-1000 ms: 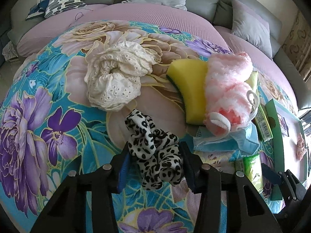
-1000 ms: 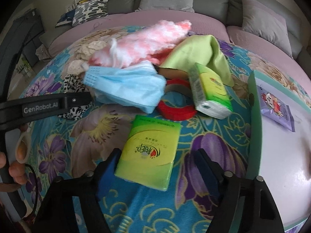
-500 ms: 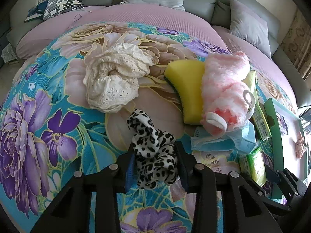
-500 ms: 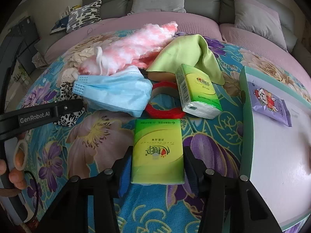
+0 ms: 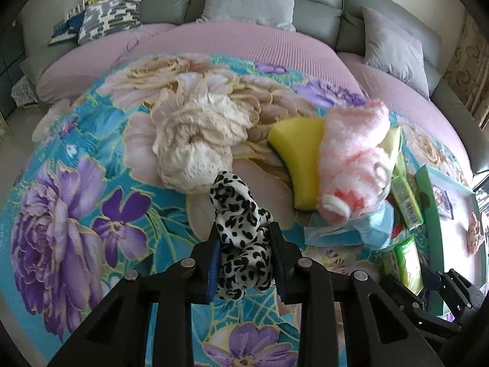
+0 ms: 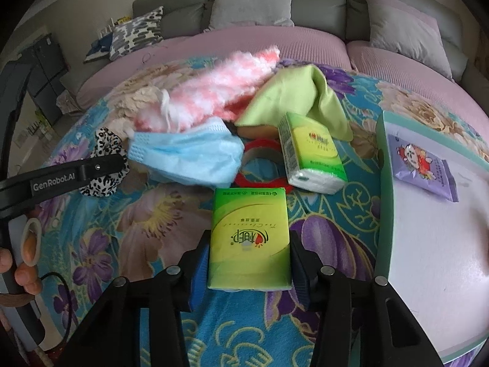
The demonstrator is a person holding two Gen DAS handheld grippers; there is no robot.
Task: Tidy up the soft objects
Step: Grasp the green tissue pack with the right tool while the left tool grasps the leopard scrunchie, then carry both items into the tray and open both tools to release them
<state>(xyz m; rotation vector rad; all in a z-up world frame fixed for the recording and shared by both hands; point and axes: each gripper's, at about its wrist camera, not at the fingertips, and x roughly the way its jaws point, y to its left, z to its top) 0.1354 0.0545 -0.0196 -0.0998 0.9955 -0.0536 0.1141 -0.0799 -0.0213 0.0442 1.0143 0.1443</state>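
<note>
Left gripper, pointing down at a floral blanket, jaws just closed in and now pressing on both sides of a leopard-print scrunchie, its upper loop standing above the fingertips. Right gripper, likewise angled down, jaws just narrowed and now clamped on the near end of a green tissue pack lying flat on the blanket.

Taking the scrunchie as landmark, seen from the left wrist: just beyond it and slightly left, a crumpled cream lace cloth. Beyond it to the right, a yellow sponge, overlapped on its right side by a fluffy pink-and-white sock. Right of the scrunchie, under the sock's near end, a blue face mask. Farther right, a second green tissue pack, then a white tray with a green rim; on it a purple packet and, possibly, a small pink item, too blurred at the edge to identify. Far beyond everything, a mauve cushion and a grey sofa.

From the right wrist: a red ring just past the held pack, a lime-green cloth behind it, and fingers of a hand on the left gripper's handle.
</note>
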